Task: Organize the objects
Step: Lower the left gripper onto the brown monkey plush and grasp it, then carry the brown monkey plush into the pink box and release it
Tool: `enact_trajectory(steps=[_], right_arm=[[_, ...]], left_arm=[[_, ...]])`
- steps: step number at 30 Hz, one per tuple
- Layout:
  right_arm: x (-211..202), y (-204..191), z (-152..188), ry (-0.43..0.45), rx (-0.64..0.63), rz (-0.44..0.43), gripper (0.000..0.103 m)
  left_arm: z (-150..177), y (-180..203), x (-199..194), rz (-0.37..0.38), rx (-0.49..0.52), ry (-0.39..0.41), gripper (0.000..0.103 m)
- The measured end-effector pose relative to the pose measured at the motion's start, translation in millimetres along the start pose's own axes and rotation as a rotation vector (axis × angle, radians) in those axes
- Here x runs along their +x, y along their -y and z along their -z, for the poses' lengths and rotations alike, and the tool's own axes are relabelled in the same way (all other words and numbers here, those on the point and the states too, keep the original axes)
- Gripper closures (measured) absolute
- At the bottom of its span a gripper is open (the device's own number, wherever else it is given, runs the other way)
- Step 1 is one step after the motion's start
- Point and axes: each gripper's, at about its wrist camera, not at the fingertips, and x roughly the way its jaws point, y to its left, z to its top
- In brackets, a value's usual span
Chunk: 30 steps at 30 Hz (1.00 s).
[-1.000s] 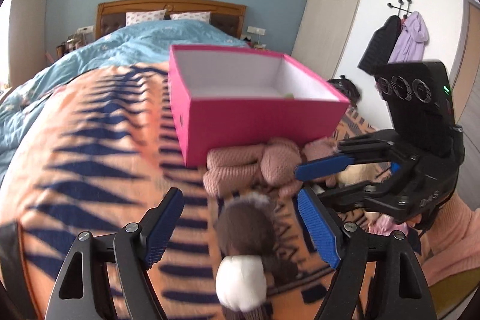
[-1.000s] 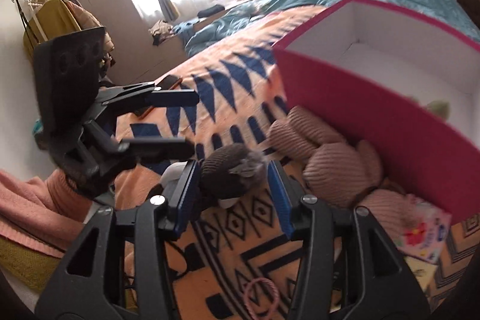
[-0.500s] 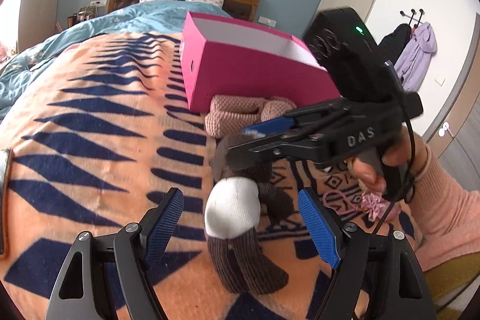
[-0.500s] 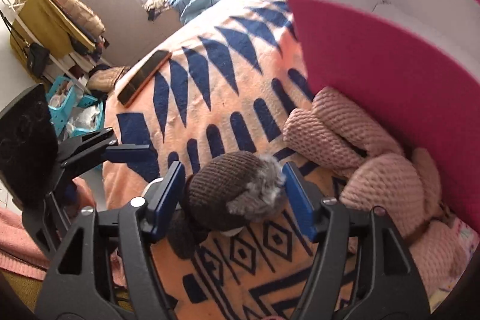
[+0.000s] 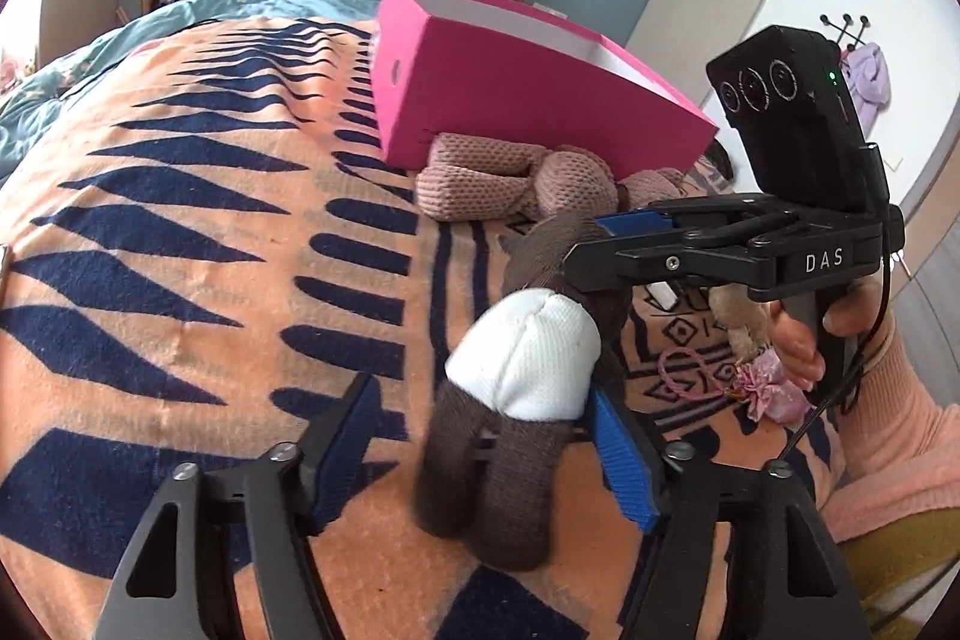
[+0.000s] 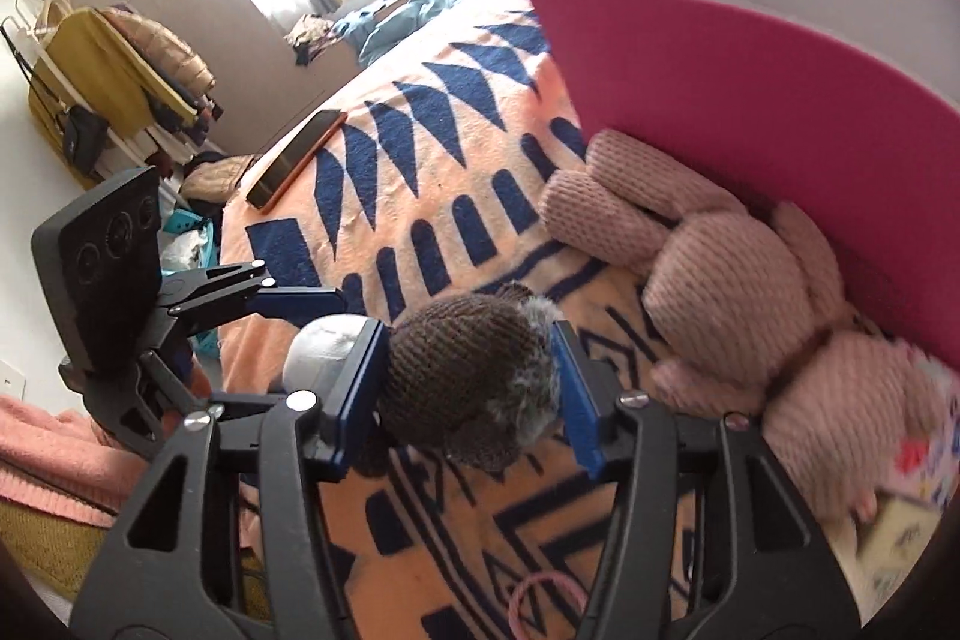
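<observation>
Pink box (image 6: 750, 58), visible interior bare; right gripper (image 6: 468, 388) jaws clamped on brown knitted doll (image 6: 468, 382); left gripper (image 5: 486, 448) jaws apart around it.

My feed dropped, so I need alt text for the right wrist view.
The right gripper has its blue fingers closed on the head of a brown knitted doll on the orange patterned blanket. A pink knitted doll lies against the pink box; the left gripper reaches in.

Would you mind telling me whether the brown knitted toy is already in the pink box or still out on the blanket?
Out. The brown knitted toy lies on the blanket in front of the pink box.
</observation>
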Motion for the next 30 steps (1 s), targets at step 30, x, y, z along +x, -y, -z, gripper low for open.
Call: enact_trajectory(steps=[30], right_arm=[[-127,-3,-44,0.423,0.033,0.253,0.050]], left_arm=[[-137,67,-17,0.033,0.294,0.181,0.055]])
